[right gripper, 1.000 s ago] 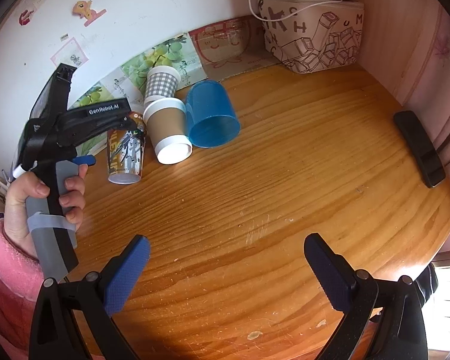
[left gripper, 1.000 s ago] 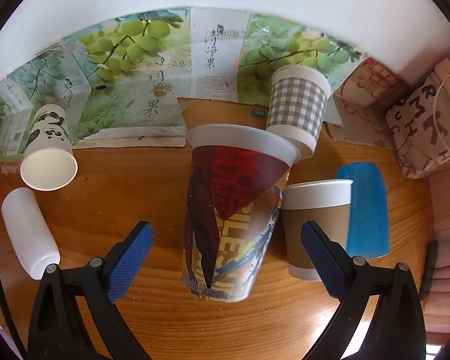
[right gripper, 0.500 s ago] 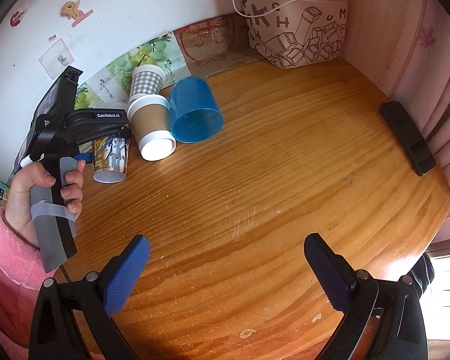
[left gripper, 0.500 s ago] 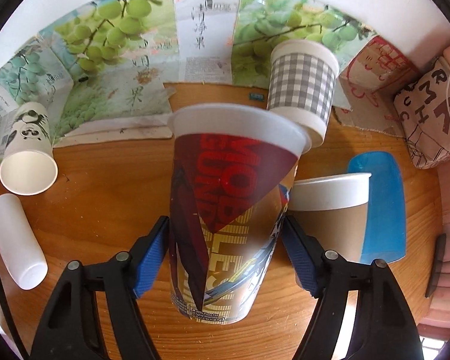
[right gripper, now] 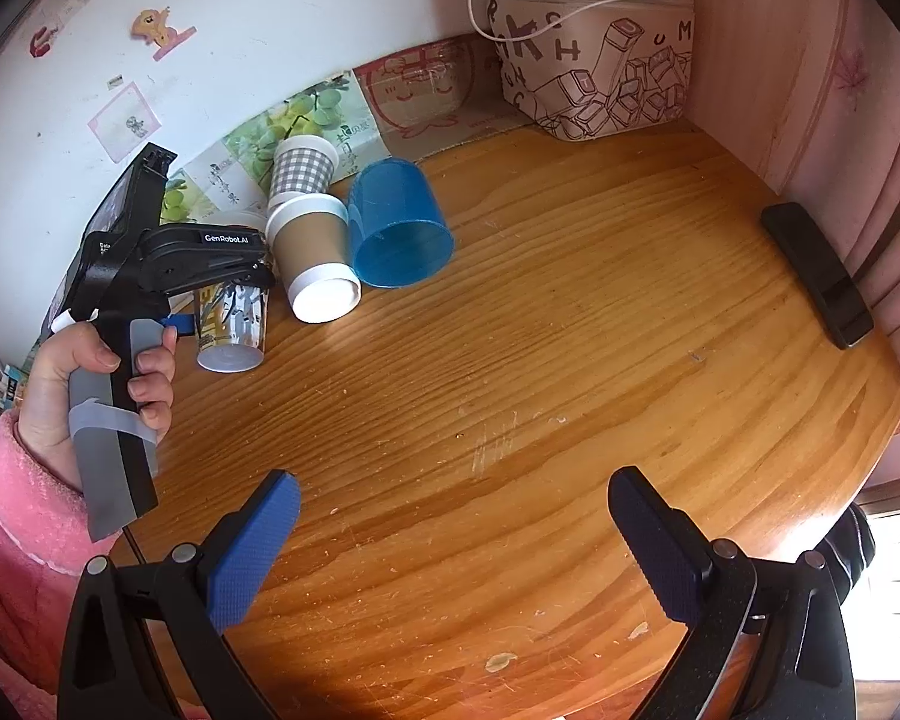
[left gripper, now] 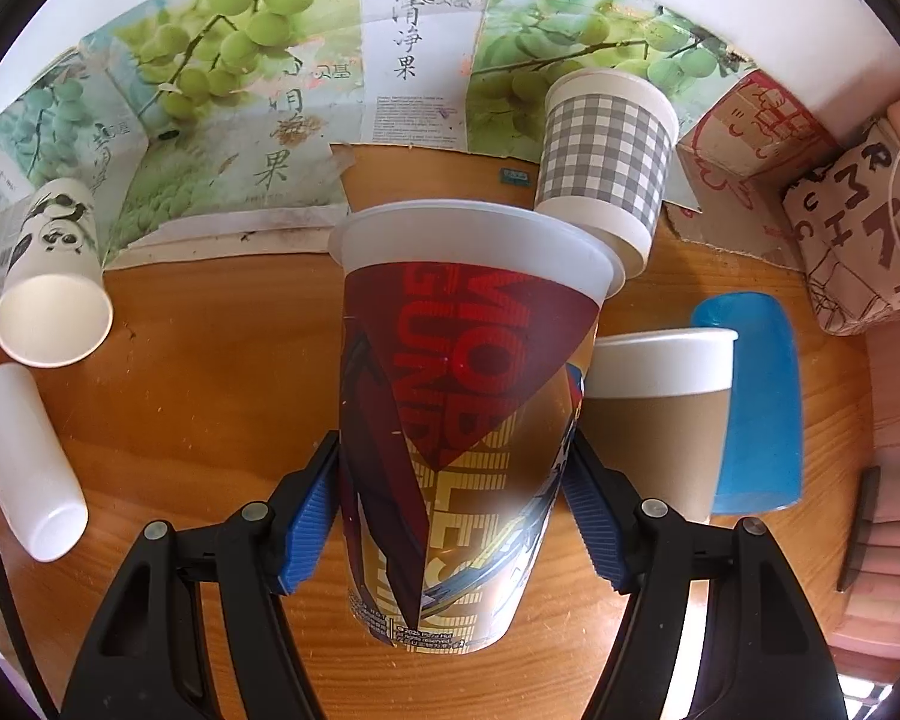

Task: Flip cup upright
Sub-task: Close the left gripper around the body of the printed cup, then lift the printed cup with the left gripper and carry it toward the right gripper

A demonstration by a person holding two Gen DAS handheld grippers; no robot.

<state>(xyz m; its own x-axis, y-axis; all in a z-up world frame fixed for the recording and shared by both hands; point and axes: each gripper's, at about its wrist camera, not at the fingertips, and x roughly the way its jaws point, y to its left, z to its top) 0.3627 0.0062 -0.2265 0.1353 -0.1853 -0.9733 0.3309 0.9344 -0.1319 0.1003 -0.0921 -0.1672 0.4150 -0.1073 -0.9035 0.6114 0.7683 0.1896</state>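
The left gripper [left gripper: 453, 516] is clamped on the printed plastic cup [left gripper: 459, 420], its two blue ribbed pads [left gripper: 309, 534] pressed against opposite sides of the cup's lower body. The cup is tall and tapered, upside down: its wide white rim faces away toward the wall, and the narrower closed base points toward the camera. The print is a dark red wedge with red lettering, a gold field with pale letters below it, blue and white streaks along the right side and a line of fine print near the base. In the right wrist view the same cup [right gripper: 232, 324] hangs at the front of the left gripper, held by the person's left hand [right gripper: 99, 384], over the left part of the wooden table [right gripper: 570, 390]; whether it touches the wood cannot be told.

Just beside it lies a brown paper cup [left gripper: 660, 414] with a white rim, then a blue plastic cup [left gripper: 756, 396] on its side, and behind them a grey checked cup [left gripper: 606, 162]. To the left lie a panda-print paper cup [left gripper: 54, 276] and a plain white cup [left gripper: 24, 462], both tipped over. Grape-print cardboard [left gripper: 222, 108] lines the wall.

The right gripper [right gripper: 450, 540] hovers above bare wood, jaws spread wide with nothing between them
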